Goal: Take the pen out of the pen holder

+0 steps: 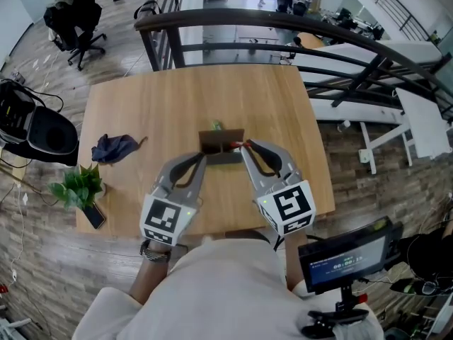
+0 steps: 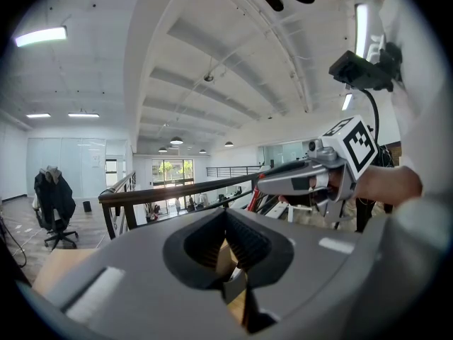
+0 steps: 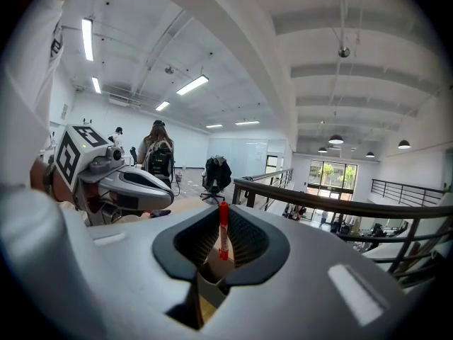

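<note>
The brown pen holder (image 1: pixel 221 140) stands at the middle of the wooden table (image 1: pixel 156 105), with something green (image 1: pixel 216 126) at its far rim. My left gripper (image 1: pixel 207 159) is at its near left side; in the left gripper view (image 2: pixel 226 232) the jaws are closed on the holder's brown wall (image 2: pixel 225 257). My right gripper (image 1: pixel 245 147) is at the holder's right edge. In the right gripper view (image 3: pixel 223 225) it is shut on a red pen (image 3: pixel 223 229), which stands upright between the pads above the holder (image 3: pixel 211 264).
A dark blue cloth (image 1: pixel 113 148), a small green plant (image 1: pixel 76 185) and a phone (image 1: pixel 94 217) lie at the table's left. A dark railing (image 1: pixel 283 30) runs behind the far edge. A screen on a stand (image 1: pixel 347 259) sits at the near right.
</note>
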Motion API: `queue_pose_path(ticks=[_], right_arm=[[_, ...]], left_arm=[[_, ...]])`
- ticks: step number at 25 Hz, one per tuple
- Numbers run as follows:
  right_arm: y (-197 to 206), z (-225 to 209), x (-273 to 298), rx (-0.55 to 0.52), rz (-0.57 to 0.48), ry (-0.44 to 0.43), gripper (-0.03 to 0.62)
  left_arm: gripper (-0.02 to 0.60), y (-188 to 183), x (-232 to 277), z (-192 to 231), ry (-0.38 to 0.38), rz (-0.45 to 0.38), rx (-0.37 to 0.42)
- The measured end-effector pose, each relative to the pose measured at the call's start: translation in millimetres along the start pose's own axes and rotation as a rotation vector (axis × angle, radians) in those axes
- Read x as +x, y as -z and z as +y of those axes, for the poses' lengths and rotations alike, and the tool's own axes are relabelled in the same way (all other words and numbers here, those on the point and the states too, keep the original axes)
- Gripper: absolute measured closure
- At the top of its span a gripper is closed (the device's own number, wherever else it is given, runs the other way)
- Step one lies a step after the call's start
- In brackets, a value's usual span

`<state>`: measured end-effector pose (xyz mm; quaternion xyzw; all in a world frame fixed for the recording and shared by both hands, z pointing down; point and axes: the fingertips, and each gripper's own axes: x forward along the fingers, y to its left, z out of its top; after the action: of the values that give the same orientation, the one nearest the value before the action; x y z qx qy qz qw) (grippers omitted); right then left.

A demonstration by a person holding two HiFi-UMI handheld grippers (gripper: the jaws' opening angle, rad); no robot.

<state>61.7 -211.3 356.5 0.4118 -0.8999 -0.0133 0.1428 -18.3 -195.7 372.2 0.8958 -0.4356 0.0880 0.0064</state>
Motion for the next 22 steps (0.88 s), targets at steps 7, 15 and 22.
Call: queue_pose_path(ticks=[7,15,22], right_arm=[[-2.2,1.9,-0.3,-0.005,0.001,-0.004,0.557],[-2.4,2.7,1.9,-0.005,0.004,-0.005,0.557],[-1.7,4.6,3.4,-0.005,0.010,-0.004,0.557]], left_arm=[[0.581,-0.5,0.1,-0.7,0.005,-0.001,0.003],[0.581,-1.2,0.1,2.0,0.008,-0.006,0.004],[0.582,0.0,-1.4,4.5,0.008,-0.006,0.003]])
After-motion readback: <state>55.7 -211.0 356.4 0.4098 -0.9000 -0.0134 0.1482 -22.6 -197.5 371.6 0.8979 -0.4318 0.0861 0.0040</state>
